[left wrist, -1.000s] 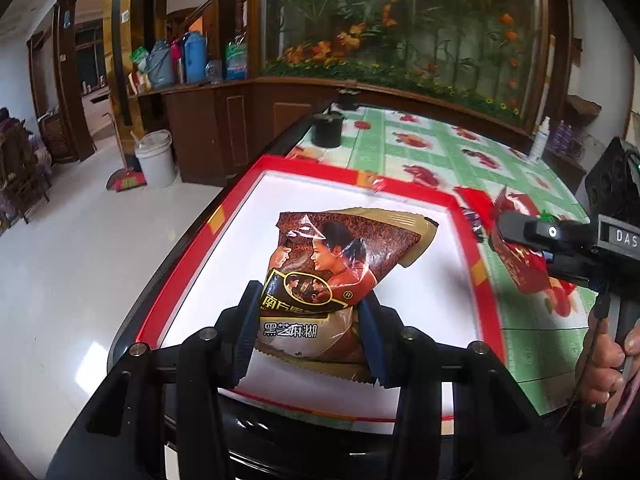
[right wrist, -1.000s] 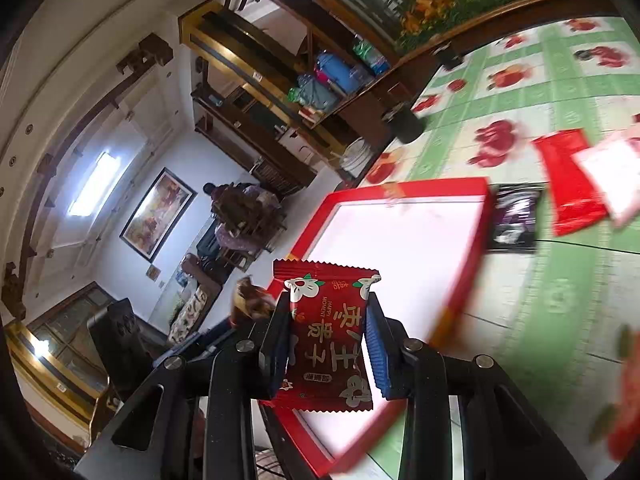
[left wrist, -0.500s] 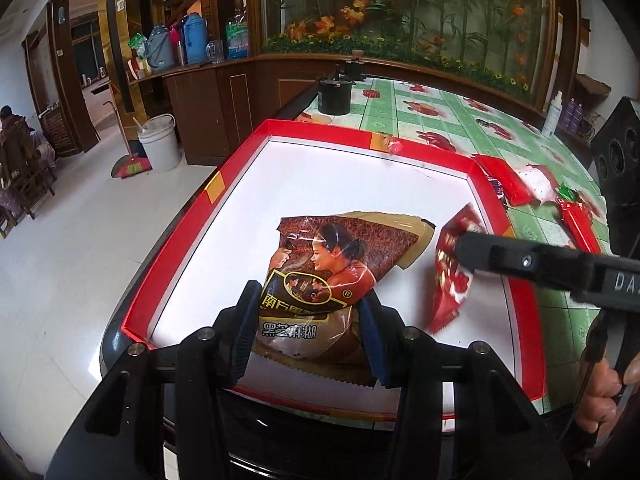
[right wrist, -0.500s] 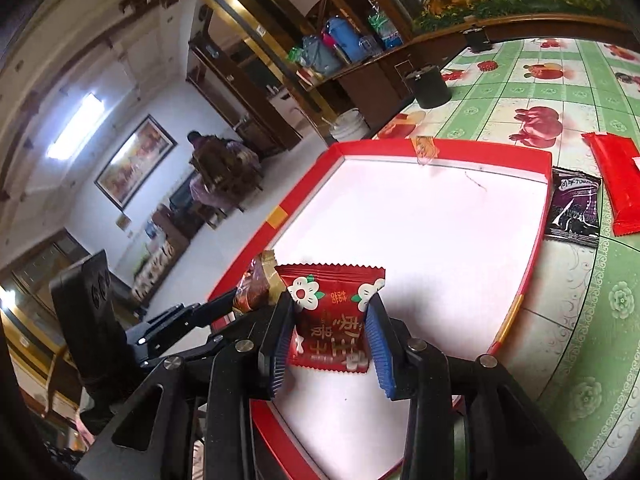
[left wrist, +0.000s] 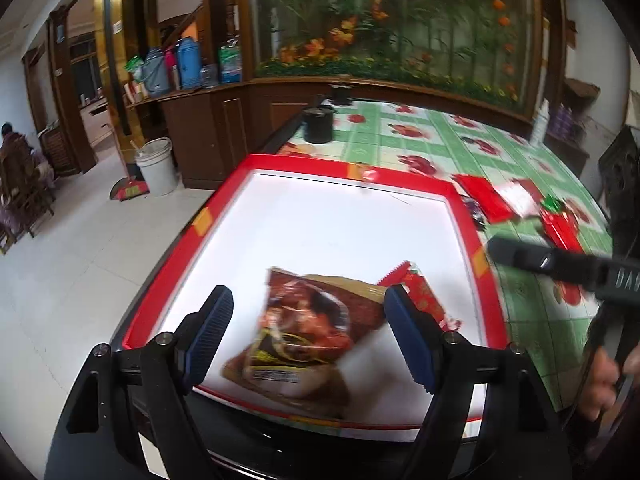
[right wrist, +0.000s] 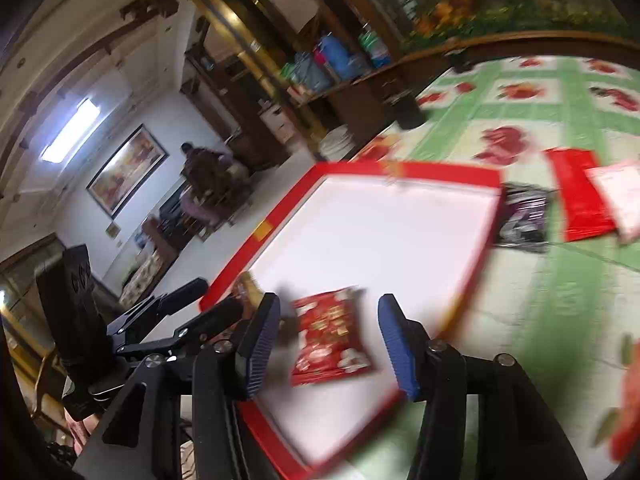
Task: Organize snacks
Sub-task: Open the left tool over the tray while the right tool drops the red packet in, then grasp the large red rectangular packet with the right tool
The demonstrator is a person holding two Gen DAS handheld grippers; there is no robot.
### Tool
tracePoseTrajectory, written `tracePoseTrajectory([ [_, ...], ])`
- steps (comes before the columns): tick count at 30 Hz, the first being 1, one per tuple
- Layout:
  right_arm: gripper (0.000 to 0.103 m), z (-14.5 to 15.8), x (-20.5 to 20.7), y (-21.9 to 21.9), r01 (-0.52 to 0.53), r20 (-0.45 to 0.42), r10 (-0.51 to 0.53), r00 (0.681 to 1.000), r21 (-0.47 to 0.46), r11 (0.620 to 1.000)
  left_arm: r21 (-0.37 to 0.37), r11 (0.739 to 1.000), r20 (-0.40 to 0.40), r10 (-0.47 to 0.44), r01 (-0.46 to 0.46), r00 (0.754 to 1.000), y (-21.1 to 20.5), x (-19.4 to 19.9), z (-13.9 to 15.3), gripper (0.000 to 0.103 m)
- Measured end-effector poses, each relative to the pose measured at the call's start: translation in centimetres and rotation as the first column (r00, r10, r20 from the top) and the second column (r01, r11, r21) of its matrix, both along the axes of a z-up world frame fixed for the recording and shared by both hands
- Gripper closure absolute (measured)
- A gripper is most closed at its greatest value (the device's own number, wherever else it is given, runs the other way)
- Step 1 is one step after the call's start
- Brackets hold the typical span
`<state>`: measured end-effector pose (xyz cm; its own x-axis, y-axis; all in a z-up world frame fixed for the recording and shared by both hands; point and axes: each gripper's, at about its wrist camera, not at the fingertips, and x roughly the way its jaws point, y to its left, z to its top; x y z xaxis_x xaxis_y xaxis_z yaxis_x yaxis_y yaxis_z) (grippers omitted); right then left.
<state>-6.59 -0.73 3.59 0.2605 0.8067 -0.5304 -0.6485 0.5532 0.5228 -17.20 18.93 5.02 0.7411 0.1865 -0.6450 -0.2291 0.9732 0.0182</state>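
A red-rimmed white tray (left wrist: 344,166) sits at the table's near left corner. A brown snack packet (left wrist: 304,332) lies on its floor between the fingers of my left gripper (left wrist: 308,296). The jaws are opening and the pads stand clear of the packet. Beside it on the right lies a red snack packet (left wrist: 424,296). In the right wrist view this red packet (right wrist: 332,336) rests on the tray (right wrist: 400,170) under my right gripper (right wrist: 329,302). Its jaws are opening too and do not touch the packet. A corner of the brown packet (right wrist: 246,288) shows behind the left finger.
On the green flowered tablecloth right of the tray lie a long red packet (right wrist: 580,196), a white packet (right wrist: 620,196) and a dark packet (right wrist: 524,220). A black cup (left wrist: 318,126) stands beyond the tray. A white bucket (left wrist: 158,166) is on the floor at left.
The right gripper carried the red packet in over the tray beside the brown one. Both grippers then opened, and both packets now lie loose on the tray.
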Motion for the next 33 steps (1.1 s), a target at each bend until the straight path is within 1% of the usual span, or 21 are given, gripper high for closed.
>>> tracePoseTrajectory([
  [3,0.045,0.4,0.9,-4.4,0.097,0.028,-0.097,0.995,0.007,0.995,0.012,0.999,-0.009,-0.037,0.037,0.999,-1.4,0.4,0.0,0.025],
  [5,0.042,0.6,1.4,-7.3,0.164,0.036,-0.165,0.986,0.016,0.986,0.023,0.998,-0.017,-0.063,0.063,0.998,-2.3,0.7,0.0,0.025],
  [8,0.041,0.8,2.2,-11.8,0.272,0.053,-0.273,0.961,0.023,0.962,0.036,0.995,-0.025,-0.087,0.088,0.996,-3.5,1.1,0.1,0.025],
  [9,0.04,0.9,2.4,-13.5,0.315,0.069,-0.316,0.946,0.018,0.949,0.039,0.995,-0.028,-0.094,0.095,0.995,-3.9,1.2,0.1,0.025],
  [11,0.038,1.2,2.6,-15.6,0.365,0.09,-0.364,0.927,0.007,0.931,0.045,0.993,-0.032,-0.111,0.113,0.993,-4.6,1.3,0.1,0.025],
  [13,0.032,1.2,2.8,-17.8,0.417,0.112,-0.412,0.904,-0.017,0.909,0.055,0.99,-0.035,-0.126,0.128,0.991,-5.4,1.3,0.2,0.025],
  [15,0.031,1.0,2.9,-19.3,0.454,0.14,-0.442,0.886,-0.067,0.889,0.067,0.987,-0.039,-0.143,0.145,0.989,-6.1,1.4,0.2,0.025],
  [17,0.031,0.5,3.3,-20.0,0.461,0.144,-0.444,0.885,-0.123,0.879,0.071,0.985,-0.042,-0.154,0.157,0.987,-6.9,1.7,0.2,0.025],
  [19,0.031,0.1,3.8,-20.1,0.457,0.134,-0.439,0.888,-0.158,0.876,0.062,0.983,-0.048,-0.173,0.175,0.984,-7.5,1.9,0.2,0.025],
  [21,0.031,-0.4,4.4,-19.3,0.436,0.124,-0.419,0.899,-0.195,0.878,0.047,0.979,-0.054,-0.197,0.2,0.979,-8.1,2.2,0.3,0.025],
  [24,0.031,-1.1,4.9,-18.2,0.401,0.141,-0.376,0.916,-0.266,0.877,0.033,0.97,-0.061,-0.237,0.24,0.97,-9.1,2.5,0.6,0.025],
  [25,0.031,-1.4,4.8,-17.7,0.395,0.144,-0.368,0.919,-0.284,0.874,0.028,0.967,-0.064,-0.252,0.254,0.966,-9.5,2.7,0.7,0.025],
  [27,0.031,-2.1,5.2,-16.7,0.392,0.162,-0.357,0.92,-0.337,0.856,0.008,0.959,-0.075,-0.283,0.285,0.956,-10.1,2.9,0.8,0.025],
  [30,0.031,-2.7,5.4,-15.6,0.376,0.176,-0.333,0.926,-0.382,0.844,-0.066,0.94,-0.089,-0.339,0.334,0.937,-11.1,3.9,0.9,0.025],
  [32,0.036,-3.2,5.4,-14.8,0.366,0.193,-0.312,0.93,-0.424,0.829,-0.139,0.918,-0.1,-0.387,0.372,0.917,-12.1,5.1,1.1,0.025],
  [33,0.044,-3.3,5.5,-14.8,0.371,0.198,-0.315,0.928,-0.436,0.82,-0.166,0.909,-0.107,-0.402,0.383,0.909,-12.6,5.9,1.3,0.025],
])
